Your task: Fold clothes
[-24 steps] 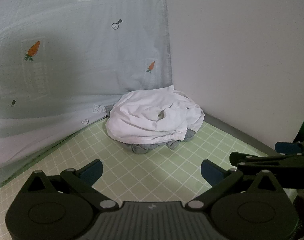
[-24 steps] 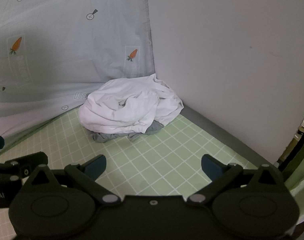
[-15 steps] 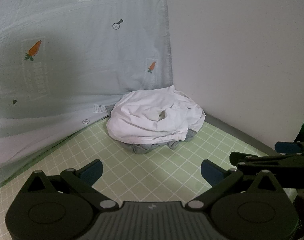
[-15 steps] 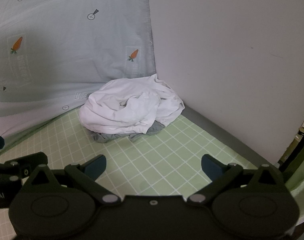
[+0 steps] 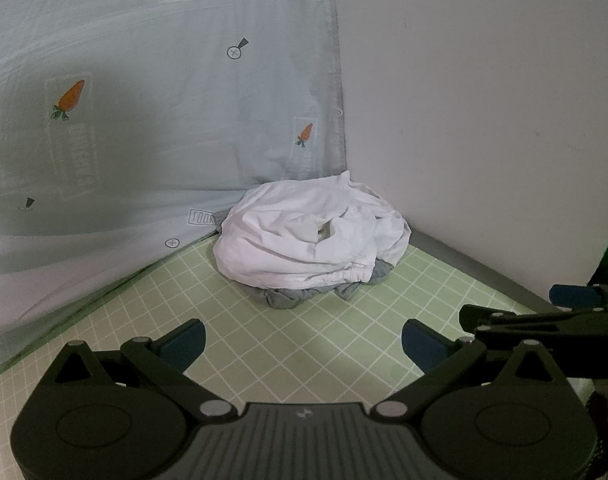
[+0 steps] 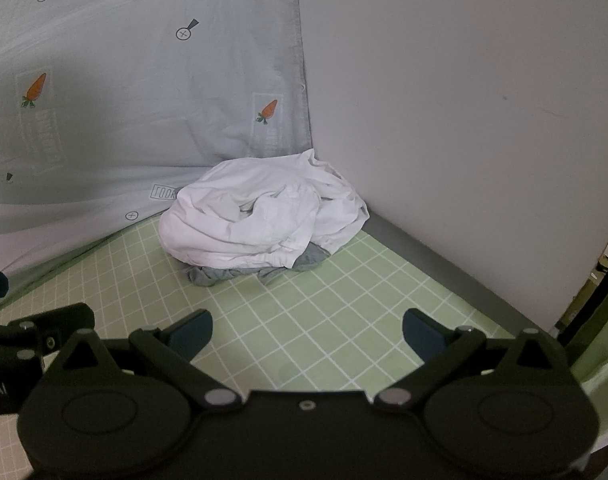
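Observation:
A crumpled white garment (image 5: 307,236) (image 6: 260,216) lies heaped in the far corner of the green grid mat (image 5: 288,344) (image 6: 323,312). A grey garment (image 5: 288,298) (image 6: 220,274) pokes out from under it. My left gripper (image 5: 302,342) hovers over the mat short of the pile, jaws wide open with nothing between them. My right gripper (image 6: 305,330) stands beside it, also open and empty. The right gripper's fingers (image 5: 515,320) show at the right edge of the left wrist view, and the left gripper's fingers (image 6: 36,328) show at the left edge of the right wrist view.
A pale blue sheet with carrot prints (image 5: 152,112) (image 6: 136,92) hangs behind the pile on the left. A plain white wall (image 5: 483,120) (image 6: 463,120) closes the right side. A grey border (image 5: 463,264) (image 6: 443,256) edges the mat along the wall.
Both views have crept slightly forward toward the clothes pile; the pile itself lies unchanged and both grippers stay open.

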